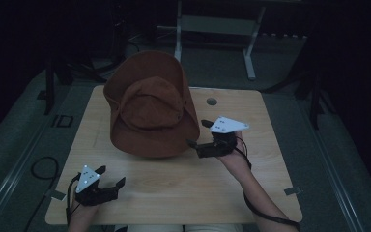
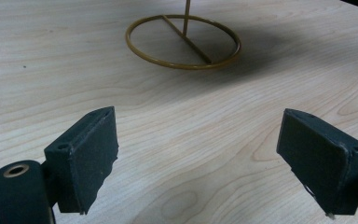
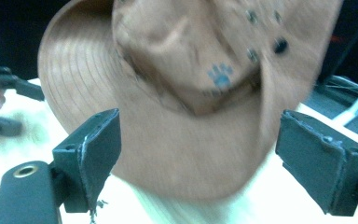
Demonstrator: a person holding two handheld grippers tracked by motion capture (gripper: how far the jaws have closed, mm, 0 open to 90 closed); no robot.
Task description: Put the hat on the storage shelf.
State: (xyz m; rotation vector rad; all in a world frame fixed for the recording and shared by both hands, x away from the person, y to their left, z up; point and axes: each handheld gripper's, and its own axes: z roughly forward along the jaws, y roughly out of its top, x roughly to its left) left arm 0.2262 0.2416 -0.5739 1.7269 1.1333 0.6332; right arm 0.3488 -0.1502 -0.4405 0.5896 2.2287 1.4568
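Observation:
A brown wide-brimmed hat [image 1: 149, 108] hangs tilted above the wooden table [image 1: 183, 193], crown facing me. In the right gripper view the hat [image 3: 177, 140] has a small blue paw print [image 3: 221, 77] on its crown. My right gripper [image 1: 197, 133] points left at the brim's lower right edge, jaws open, with the brim just beyond its tips and nothing between them [image 3: 198, 154]. My left gripper [image 1: 112, 175] rests open near the front left corner, empty [image 2: 198, 154]. Ahead of it a gold wire ring [image 2: 186, 66] with an upright rod lies on the table.
A round grommet hole [image 1: 211, 101] sits in the table behind the right gripper. A white metal frame [image 1: 249, 48] stands on the floor beyond the table. A cable loop [image 1: 43, 169] lies on the floor at the left.

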